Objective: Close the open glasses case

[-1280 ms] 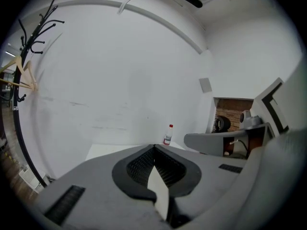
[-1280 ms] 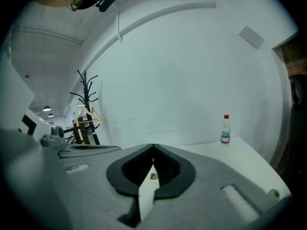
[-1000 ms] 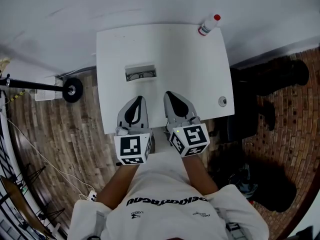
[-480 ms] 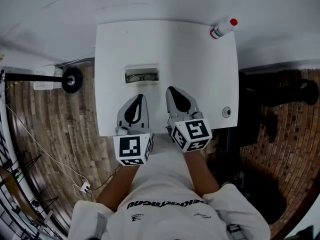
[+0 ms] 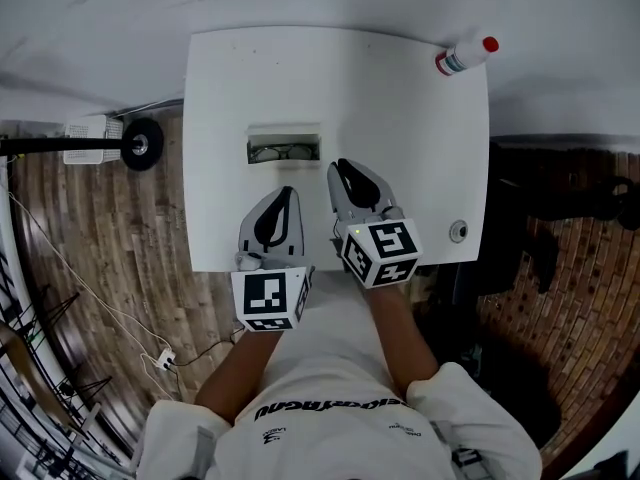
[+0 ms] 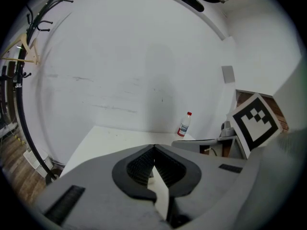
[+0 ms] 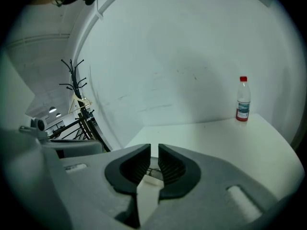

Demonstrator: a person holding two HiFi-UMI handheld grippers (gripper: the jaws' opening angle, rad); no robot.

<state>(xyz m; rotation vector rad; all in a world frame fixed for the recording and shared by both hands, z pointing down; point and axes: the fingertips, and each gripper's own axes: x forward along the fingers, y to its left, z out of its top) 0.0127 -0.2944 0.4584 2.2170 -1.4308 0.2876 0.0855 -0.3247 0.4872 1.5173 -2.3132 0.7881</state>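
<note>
Task status: not started, as far as I am judging it. The glasses case [image 5: 285, 146] is lying open on the table [image 5: 400, 138], about midway between the near and far edges and somewhat left of centre. Neither gripper is touching it.

Case appearance: a pale, shallow rectangular box with its long side running parallel to the near edge. A pair of dark-framed glasses is showing inside. I am reading the lighter strip along its far side as the raised lid, but it is too small to confirm.

Left gripper [image 5: 288, 191]: I am holding it over the near part of the table, short of the case. Its own view is showing the jaw tips pressed together with nothing between them.

Right gripper [image 5: 341, 166]: I am holding it just beside the case's right end, without contact. Its jaws are standing a narrow slit apart and gripping nothing.

Remaining: the whole job. I am expecting to bring a jaw to the lid, swing it down over the glasses and press until it seats.

Other items: a bottle [image 5: 466, 56] is lying at the far right corner, and a small round object [image 5: 458, 231] is sitting near the right edge. Both are well apart from the case.
</note>
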